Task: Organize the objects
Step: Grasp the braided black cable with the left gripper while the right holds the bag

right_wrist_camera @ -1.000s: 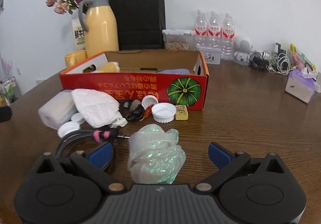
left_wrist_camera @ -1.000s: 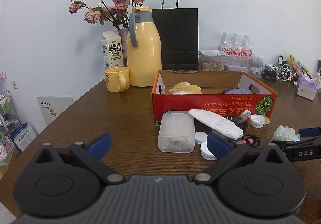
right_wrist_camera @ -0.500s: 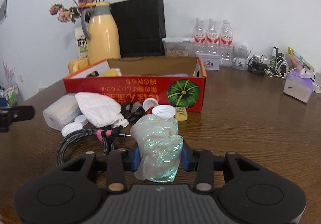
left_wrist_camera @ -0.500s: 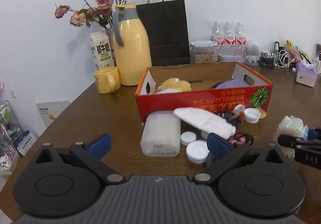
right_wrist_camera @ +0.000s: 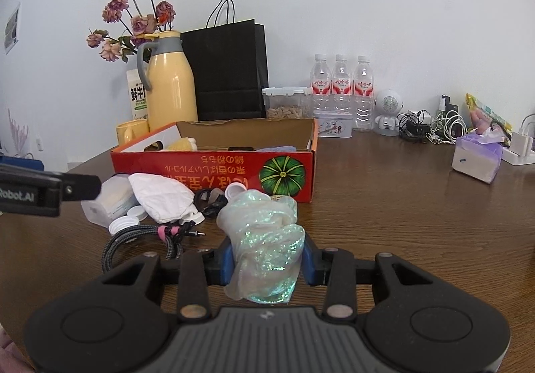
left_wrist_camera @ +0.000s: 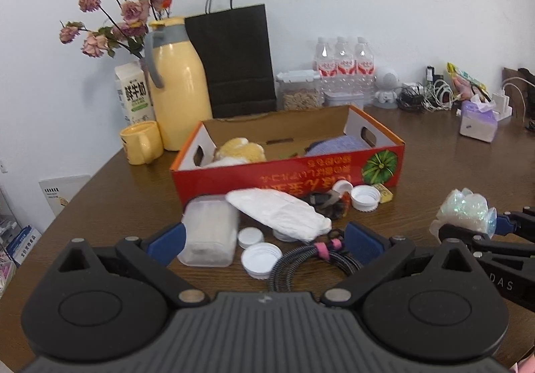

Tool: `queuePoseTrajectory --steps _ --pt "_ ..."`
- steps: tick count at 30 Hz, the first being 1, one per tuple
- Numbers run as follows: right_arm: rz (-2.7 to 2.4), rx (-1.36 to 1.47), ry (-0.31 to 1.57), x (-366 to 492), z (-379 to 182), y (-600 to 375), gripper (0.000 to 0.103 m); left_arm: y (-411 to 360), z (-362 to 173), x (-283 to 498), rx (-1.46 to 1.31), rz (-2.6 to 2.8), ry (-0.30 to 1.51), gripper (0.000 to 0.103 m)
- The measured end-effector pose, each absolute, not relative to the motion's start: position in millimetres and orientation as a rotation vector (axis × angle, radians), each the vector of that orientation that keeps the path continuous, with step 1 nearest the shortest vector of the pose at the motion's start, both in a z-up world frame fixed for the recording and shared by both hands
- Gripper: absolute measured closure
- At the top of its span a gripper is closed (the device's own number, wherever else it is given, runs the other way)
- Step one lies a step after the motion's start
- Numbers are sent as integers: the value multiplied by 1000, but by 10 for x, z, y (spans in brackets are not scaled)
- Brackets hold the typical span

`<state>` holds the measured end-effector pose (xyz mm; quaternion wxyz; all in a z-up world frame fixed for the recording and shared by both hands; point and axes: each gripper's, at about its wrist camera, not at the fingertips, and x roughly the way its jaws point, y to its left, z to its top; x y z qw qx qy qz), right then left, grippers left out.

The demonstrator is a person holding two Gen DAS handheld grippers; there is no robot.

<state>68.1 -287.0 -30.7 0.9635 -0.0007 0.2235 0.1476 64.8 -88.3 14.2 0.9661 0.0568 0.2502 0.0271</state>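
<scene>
Between my right gripper's (right_wrist_camera: 267,261) fingers (right_wrist_camera: 224,261): the crumpled iridescent wrap (right_wrist_camera: 264,239), pinched tight, clear of the surface (right_wrist_camera: 401,206). Left gripper (left_wrist_camera: 264,239) has its fingers wide, nothing in them, hovering over the braided cable (left_wrist_camera: 307,264) and white caps (left_wrist_camera: 261,260). I read this as the carry step. Next: take the wrap over the red box (right_wrist_camera: 214,169) rim and let go inside, without clipping the front wall.

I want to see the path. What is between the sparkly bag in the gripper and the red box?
In the right wrist view, the sparkly bag hides most of that stretch; a white cap shows just above it, before the red box.
</scene>
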Motion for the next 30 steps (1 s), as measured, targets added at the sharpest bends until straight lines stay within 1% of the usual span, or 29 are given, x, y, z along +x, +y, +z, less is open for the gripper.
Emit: queuePoseTrajectory --steps 7,17,30 --pt "298 -9 436 665 -274 -2909 66 -899 51 673 60 12 552 0" --pt "318 -24 440 746 -235 -2973 66 -970 -66 756 49 -7 589 0" --pt "335 -67 463 1010 -308 -2955 66 -1092 -419 1021 56 6 716 0"
